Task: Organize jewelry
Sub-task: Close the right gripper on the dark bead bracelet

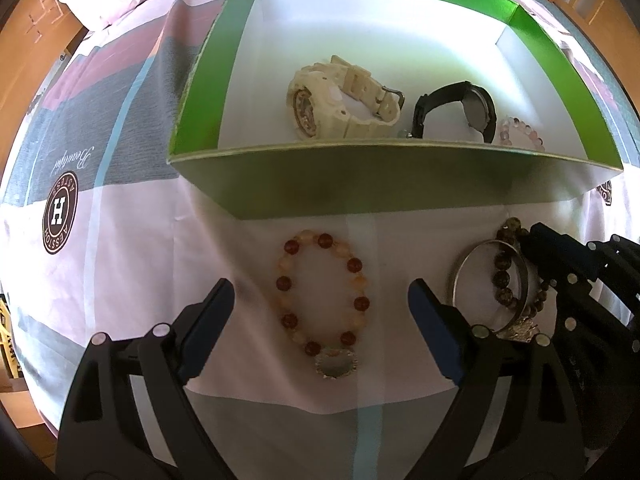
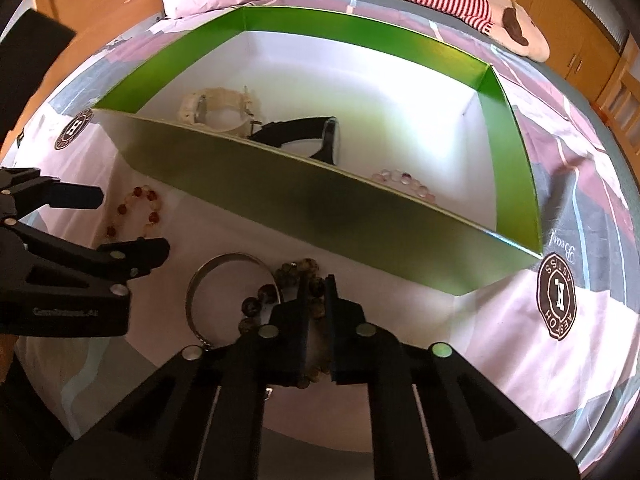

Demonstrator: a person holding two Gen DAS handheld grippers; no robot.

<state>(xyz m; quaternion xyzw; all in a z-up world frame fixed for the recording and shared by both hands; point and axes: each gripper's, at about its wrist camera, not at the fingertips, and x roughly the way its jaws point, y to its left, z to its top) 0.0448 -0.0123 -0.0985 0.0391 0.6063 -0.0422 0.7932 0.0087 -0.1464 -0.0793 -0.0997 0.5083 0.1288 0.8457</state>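
Green cardboard box (image 1: 396,184) fills the upper half of both views, open side up on a patterned bedsheet (image 1: 120,280); it serves as the collecting tray. Counted inside: two watches, one cream (image 1: 340,100) and one black (image 1: 456,110), both standing on edge near the front wall, plus one pale pink bead bracelet (image 1: 520,132) in the right corner of the left wrist view. Three pieces in the box. Counted outside, on the sheet below the front wall: one amber-and-red bead bracelet (image 1: 322,300) with a round charm, one silver bangle (image 1: 492,284), one dark bead bracelet (image 1: 504,276) threaded across the bangle. Three pieces left to sort, so the task reads as roughly half done. Left gripper (image 1: 320,320) hovers lower centre with fingers wide apart straddling the amber bracelet, touching nothing visible; likely staged for the next pick. Right gripper (image 2: 316,320), lower centre in its own view, has fingers drawn together on the dark bead bracelet, beads showing in the narrow gap. Because the dark strand overlaps the bangle, lifting it may drag the bangle along. A striped sleeve lies top right of the right wrist view, a pillow top left.
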